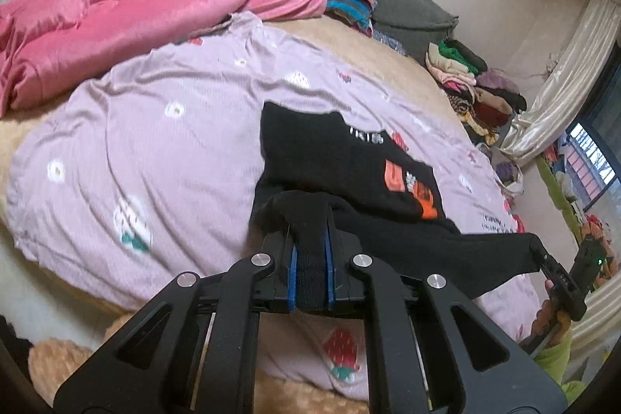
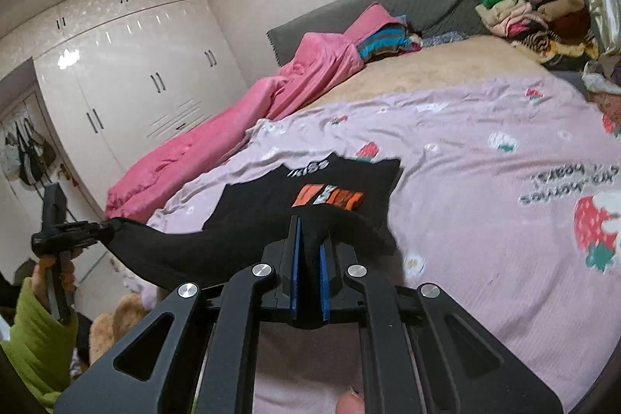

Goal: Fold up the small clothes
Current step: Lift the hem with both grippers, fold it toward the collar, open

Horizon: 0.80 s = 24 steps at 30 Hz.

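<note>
Both claws clamped on black garment edge, lifted over bed

Left claw [image 1: 310, 243] pinches one corner of the black garment [image 1: 349, 165], right claw [image 2: 308, 239] the other; near hem hangs taut between them, printed far half lies on the lilac strawberry sheet [image 2: 485, 158]. Risk: thin bite slips or uneven pull skews the fold. Beyond: pink quilt [image 1: 116, 14], clothes pile [image 2: 543, 14].

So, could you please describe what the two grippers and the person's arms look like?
Both the left gripper and the right gripper are matte black linkage frames with round silver pivot bolts and blue pads lining the fingers. A small green light glows on the right unit. The person wears lime-green sleeves. No cables are visible.
</note>
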Each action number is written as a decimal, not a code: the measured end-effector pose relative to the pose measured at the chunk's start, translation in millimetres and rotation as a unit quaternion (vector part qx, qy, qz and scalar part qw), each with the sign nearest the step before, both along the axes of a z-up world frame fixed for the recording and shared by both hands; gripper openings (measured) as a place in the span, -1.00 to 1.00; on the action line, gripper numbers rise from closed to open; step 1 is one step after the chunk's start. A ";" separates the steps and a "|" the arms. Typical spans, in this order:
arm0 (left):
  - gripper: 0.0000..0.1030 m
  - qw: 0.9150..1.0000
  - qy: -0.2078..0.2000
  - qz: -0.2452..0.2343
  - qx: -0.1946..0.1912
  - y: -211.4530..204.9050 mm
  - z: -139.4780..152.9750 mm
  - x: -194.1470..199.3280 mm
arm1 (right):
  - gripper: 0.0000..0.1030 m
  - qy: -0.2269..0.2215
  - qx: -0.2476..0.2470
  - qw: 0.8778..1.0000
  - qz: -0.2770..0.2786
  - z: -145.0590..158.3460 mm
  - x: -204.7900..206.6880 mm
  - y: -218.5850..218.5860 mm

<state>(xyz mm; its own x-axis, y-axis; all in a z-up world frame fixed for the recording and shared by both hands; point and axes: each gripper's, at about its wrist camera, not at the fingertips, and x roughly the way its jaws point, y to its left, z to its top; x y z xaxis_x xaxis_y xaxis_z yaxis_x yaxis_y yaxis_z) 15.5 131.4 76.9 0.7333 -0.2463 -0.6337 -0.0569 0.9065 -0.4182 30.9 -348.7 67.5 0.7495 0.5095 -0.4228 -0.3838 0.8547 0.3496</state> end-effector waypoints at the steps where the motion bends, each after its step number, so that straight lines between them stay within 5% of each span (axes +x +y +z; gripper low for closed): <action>1: -0.93 1.000 -0.003 0.002 -0.002 1.0 2.7 5.0 | -0.86 -0.002 -0.001 1.000 -0.004 3.2 4.5 0.9; 24: -0.93 0.999 -0.022 0.034 0.025 -1.0 30.0 105.9 | -0.85 0.030 -0.017 0.996 -0.080 5.6 109.2 13.2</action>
<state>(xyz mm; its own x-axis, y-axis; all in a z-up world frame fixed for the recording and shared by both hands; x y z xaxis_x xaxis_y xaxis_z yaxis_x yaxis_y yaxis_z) 121.5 130.4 107.0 0.7750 -0.1644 -0.6102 -0.1007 0.9211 -0.3761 140.1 -335.5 73.1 0.7930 0.3706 -0.4835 -0.2215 0.9147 0.3379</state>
